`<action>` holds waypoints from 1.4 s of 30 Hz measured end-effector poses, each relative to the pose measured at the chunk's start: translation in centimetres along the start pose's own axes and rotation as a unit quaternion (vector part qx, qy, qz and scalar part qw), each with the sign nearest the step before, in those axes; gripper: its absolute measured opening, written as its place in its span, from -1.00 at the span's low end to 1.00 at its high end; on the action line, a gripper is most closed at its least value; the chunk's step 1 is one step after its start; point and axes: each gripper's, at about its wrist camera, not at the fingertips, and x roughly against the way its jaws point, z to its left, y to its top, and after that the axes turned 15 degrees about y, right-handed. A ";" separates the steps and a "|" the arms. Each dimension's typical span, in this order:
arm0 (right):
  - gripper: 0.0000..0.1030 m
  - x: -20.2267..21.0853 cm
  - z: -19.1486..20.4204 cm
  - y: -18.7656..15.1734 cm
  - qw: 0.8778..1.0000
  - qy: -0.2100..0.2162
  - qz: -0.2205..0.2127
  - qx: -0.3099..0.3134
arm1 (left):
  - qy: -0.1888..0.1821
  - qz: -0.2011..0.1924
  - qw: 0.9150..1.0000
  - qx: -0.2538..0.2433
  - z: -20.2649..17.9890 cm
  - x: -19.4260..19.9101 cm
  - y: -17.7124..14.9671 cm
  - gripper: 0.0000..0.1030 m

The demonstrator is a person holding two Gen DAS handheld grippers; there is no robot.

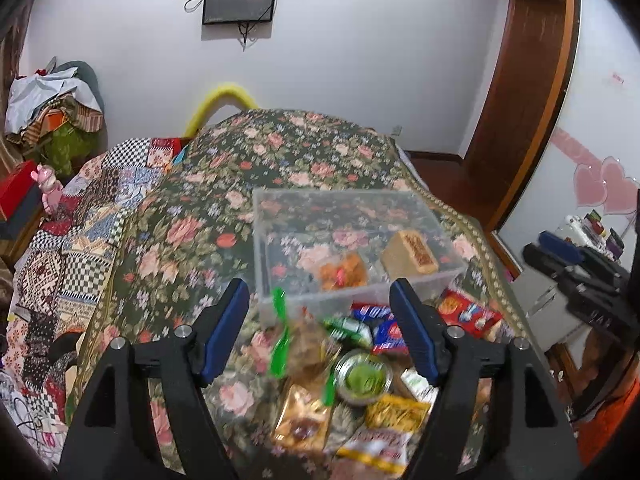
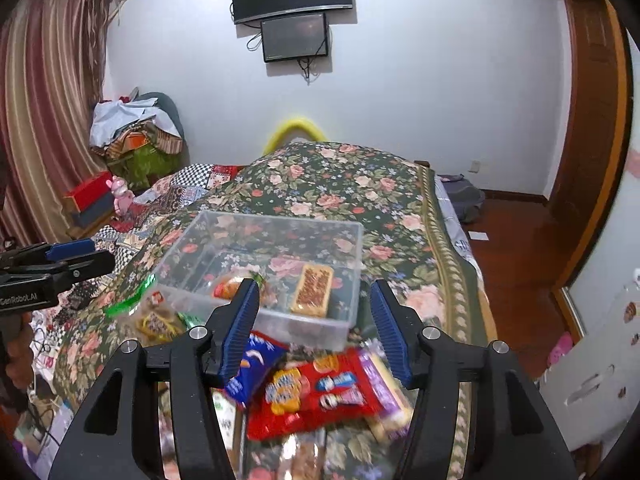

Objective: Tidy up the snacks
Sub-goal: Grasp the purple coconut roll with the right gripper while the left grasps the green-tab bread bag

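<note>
A clear plastic box (image 1: 280, 240) stands on the floral bedspread. Inside it lie an orange snack pack (image 1: 342, 270) and a tan wafer pack (image 1: 410, 252). My left gripper (image 1: 318, 296) hangs open above a pile of loose snacks in front of the box: a clear bag with green trim (image 1: 304, 344), a green cup (image 1: 362, 378), a gold packet (image 1: 304, 416). Nothing sits between its pads. In the right wrist view my right gripper (image 2: 314, 292) is open over a red packet (image 2: 316, 392) and a blue packet (image 2: 252, 368), just short of the box (image 2: 280, 328). It holds nothing.
The floral bedspread (image 1: 240, 184) covers the bed, with a patchwork quilt (image 1: 80, 216) to its left. A red box (image 2: 90, 194), a pink toy (image 2: 122, 196) and a heap of clothes (image 2: 132, 132) sit at far left. Wooden floor (image 2: 516, 264) lies beyond the bed's right edge.
</note>
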 end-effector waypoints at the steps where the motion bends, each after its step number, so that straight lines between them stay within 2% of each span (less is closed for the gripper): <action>1: 0.07 0.2 -0.2 -0.4 1.000 -0.003 0.002 -0.002 | 0.002 0.004 1.000 -0.001 0.2 -0.1 -0.4 0.46; 6: 0.29 0.7 -1.0 -2.2 1.000 -0.020 0.013 -0.003 | 0.009 0.022 1.000 -0.001 0.8 -1.1 -2.7 0.53; 14: 0.29 -1.2 -3.8 -5.9 0.996 -0.046 0.065 -0.036 | 0.003 0.064 0.998 0.002 0.7 -4.0 -5.8 0.54; 19: 0.30 -1.7 -6.2 -7.9 0.992 -0.068 0.088 -0.061 | 0.004 0.077 0.997 0.004 0.4 -5.6 -6.4 0.54; 26: 0.29 -3.1 -7.8 -10.0 0.988 -0.067 0.125 -0.066 | 0.000 0.088 0.996 0.008 -0.2 -7.8 -6.6 0.53; 28: 0.29 -3.6 -7.8 -10.2 0.987 -0.062 0.132 -0.064 | 0.000 0.087 0.996 0.008 -0.4 -8.1 -6.7 0.46; 32: 0.29 -5.0 -7.8 -10.2 0.987 -0.052 0.141 -0.058 | -0.008 0.090 0.996 0.002 -0.8 -8.6 -6.8 0.03; 38: 0.24 -7.5 -8.0 -10.1 0.985 -0.032 0.163 -0.040 | -0.010 0.083 0.996 -0.011 -1.2 -8.5 -7.1 -0.14; 42: -0.03 -7.7 -8.0 -10.0 0.986 -0.020 0.163 -0.033 | -0.009 0.079 0.997 -0.010 -1.1 -8.3 -7.2 -0.25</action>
